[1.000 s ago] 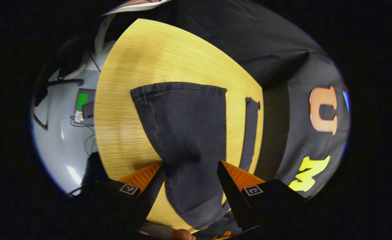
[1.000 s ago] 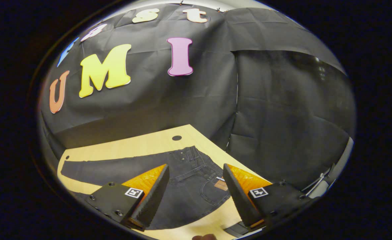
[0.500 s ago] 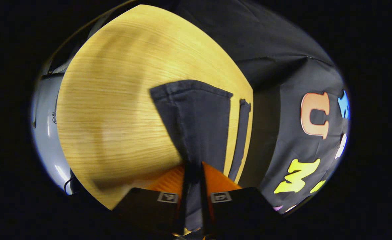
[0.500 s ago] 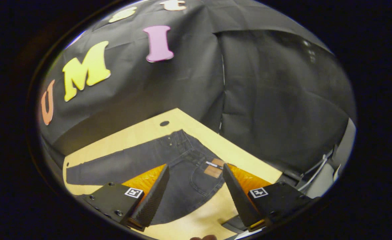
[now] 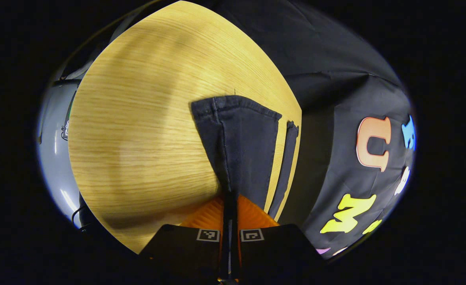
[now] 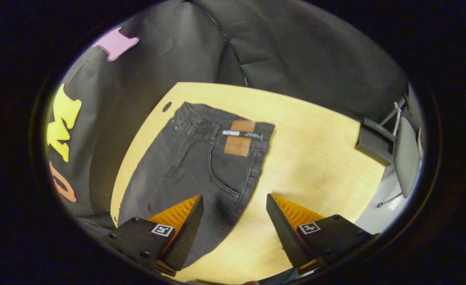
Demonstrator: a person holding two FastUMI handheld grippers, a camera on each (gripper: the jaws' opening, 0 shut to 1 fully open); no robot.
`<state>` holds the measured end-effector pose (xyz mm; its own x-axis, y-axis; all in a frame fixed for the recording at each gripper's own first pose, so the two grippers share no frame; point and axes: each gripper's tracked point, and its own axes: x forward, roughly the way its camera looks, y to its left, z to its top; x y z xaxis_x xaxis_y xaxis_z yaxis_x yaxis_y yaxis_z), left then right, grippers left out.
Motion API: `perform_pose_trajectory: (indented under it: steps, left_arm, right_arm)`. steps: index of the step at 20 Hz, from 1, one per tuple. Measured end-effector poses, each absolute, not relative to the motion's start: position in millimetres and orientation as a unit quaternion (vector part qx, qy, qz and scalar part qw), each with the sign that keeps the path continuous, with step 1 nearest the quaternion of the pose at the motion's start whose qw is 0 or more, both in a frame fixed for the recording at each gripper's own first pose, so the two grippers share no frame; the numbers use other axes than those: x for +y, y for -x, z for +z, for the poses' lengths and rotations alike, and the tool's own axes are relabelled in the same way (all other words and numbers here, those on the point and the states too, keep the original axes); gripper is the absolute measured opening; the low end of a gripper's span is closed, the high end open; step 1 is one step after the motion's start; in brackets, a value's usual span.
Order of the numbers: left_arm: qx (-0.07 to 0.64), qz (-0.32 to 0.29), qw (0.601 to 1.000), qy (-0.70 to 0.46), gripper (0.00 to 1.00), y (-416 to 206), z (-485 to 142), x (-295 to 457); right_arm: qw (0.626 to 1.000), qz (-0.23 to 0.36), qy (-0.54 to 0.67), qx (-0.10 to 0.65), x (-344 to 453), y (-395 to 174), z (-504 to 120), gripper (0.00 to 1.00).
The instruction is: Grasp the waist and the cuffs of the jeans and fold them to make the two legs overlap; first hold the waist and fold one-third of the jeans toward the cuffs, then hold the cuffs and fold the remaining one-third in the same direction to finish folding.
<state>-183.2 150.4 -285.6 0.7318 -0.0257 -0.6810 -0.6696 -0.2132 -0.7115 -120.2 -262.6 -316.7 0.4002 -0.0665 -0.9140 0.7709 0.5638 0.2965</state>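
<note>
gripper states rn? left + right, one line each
Left gripper: shut on the jeans leg.
Right gripper: open, holding nothing, above the jeans seat.

Left gripper [image 5: 229,206]: fingers drawn together, pinching the edge of the dark denim jeans leg [image 5: 242,146] between them; pointing forward along the leg.
Right gripper [image 6: 234,221]: fingers spread wide apart, holding nothing; hovering above, aimed down at the seat of the jeans.
</note>
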Motion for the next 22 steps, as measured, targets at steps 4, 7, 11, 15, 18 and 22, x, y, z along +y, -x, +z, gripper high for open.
perform_pose_trajectory:
  steps: [4,7,11,15,18,22]
  left_arm:
    - [0.241,0.278,0.576,0.73,0.06,184,-285,151]
    - [0.241,0.276,0.576,0.73,0.06,184,-285,150]
    - [0.237,0.28,0.566,0.738,0.05,183,-284,152]
    - [0.25,0.294,0.548,0.742,0.05,179,-282,151]
    - [0.241,0.28,0.562,0.741,0.04,162,-261,160]
    - [0.207,0.245,0.578,0.751,0.04,115,-215,175]
  right_arm:
    - [0.75,-0.265,-0.391,0.462,-254,96,-322,0.97]
    - [0.745,-0.276,-0.404,0.455,-258,90,-333,0.84]
    - [0.725,-0.297,-0.453,0.425,-266,92,-342,0.09]
    - [0.735,-0.287,-0.441,0.428,-266,90,-333,0.01]
    - [0.746,-0.268,-0.464,0.396,-265,72,-299,0.01]
    - [0.766,-0.225,-0.491,0.348,-258,20,-248,0.0]
